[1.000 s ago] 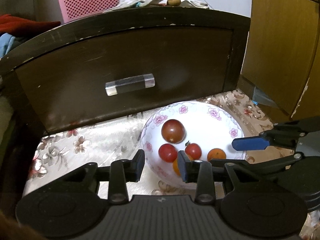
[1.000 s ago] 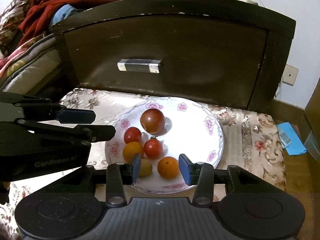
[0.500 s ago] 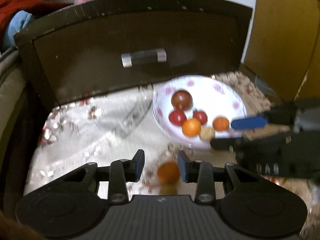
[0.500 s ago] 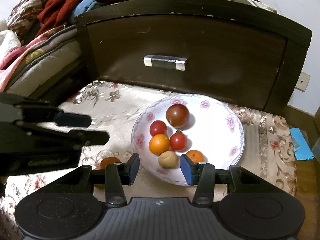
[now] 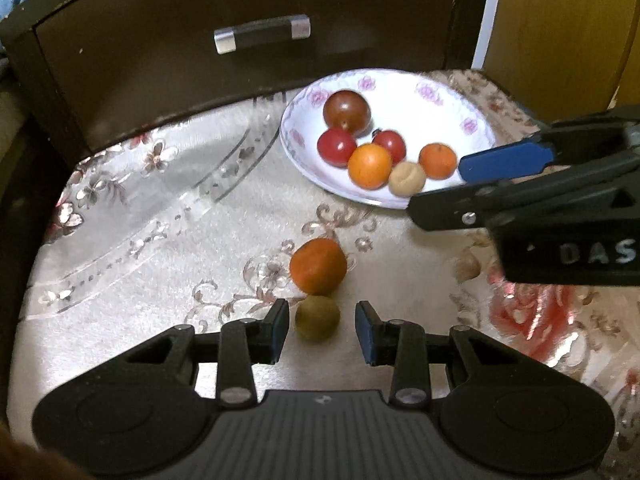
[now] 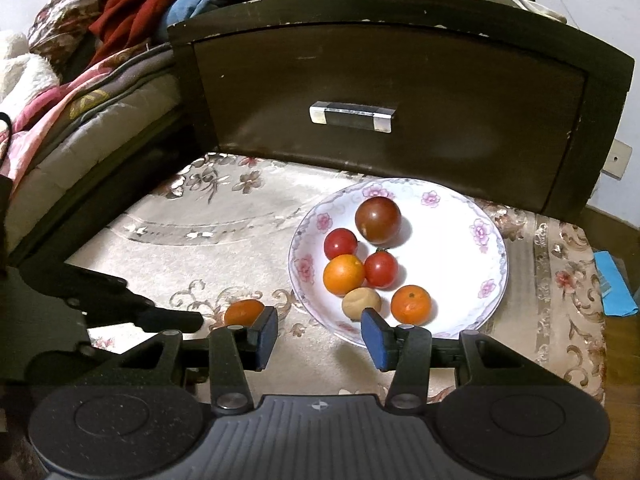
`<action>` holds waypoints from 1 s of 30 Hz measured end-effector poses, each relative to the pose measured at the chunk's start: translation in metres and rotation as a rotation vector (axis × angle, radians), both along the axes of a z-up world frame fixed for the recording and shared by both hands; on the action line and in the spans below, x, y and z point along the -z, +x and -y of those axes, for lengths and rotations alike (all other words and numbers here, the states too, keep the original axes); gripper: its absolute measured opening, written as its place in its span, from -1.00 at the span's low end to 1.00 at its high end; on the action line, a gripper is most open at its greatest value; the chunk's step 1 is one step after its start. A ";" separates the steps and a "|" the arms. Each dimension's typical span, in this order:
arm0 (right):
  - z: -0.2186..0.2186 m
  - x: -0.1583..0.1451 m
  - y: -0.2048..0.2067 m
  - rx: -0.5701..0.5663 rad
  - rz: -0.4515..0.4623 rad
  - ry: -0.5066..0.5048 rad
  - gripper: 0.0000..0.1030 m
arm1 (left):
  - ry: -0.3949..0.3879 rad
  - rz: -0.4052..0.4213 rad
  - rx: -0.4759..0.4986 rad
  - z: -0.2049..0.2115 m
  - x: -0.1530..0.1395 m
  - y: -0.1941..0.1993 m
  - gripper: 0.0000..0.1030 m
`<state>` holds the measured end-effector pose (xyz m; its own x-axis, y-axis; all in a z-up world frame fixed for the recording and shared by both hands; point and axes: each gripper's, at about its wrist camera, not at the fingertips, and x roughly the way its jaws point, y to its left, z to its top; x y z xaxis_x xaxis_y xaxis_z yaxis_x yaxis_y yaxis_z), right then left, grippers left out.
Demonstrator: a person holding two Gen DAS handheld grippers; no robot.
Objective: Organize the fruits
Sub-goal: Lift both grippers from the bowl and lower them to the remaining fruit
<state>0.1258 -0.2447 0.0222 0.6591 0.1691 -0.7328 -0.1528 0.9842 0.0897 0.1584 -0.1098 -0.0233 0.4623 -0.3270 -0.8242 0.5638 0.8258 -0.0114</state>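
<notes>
nearest in the left wrist view, the left gripper (image 5: 322,330) hangs low over the floral cloth (image 5: 168,216) with its jaws parted and not pressing on anything; a small green fruit (image 5: 317,317) lies on the cloth between the blue pads, nearer the left pad, with a gap on each side. just beyond and touching it sits an orange tomato (image 5: 318,266). the right gripper (image 6: 318,334), jaws apart and holding nothing, hovers over the cloth at the near rim of the flowered plate (image 6: 490,240). on the plate lie 6 fruits: a tan round fruit (image 6: 361,303) and a small orange (image 6: 411,305) nearest, then an orange tomato (image 6: 343,274), 2 red tomatoes (image 6: 381,269) and, farthest, a dark tomato (image 6: 377,220). behind stands a dark drawer front (image 6: 400,92) with a handle (image 6: 352,117).
</notes>
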 end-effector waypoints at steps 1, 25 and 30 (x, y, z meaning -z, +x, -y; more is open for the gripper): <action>0.000 0.001 0.000 0.001 -0.003 0.000 -0.21 | 0.003 -0.005 -0.006 -0.001 0.002 0.001 -0.15; -0.030 0.005 -0.008 -0.031 -0.043 0.012 -0.07 | -0.051 0.001 -0.030 -0.038 -0.009 0.001 -0.32; -0.031 0.007 -0.008 0.006 -0.054 0.027 -0.06 | -0.062 -0.021 0.027 -0.032 -0.004 -0.002 -0.34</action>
<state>0.1176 -0.2136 0.0150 0.6197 0.1853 -0.7626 -0.1407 0.9822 0.1244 0.1561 -0.0782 -0.0193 0.4356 -0.3897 -0.8114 0.5848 0.8078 -0.0740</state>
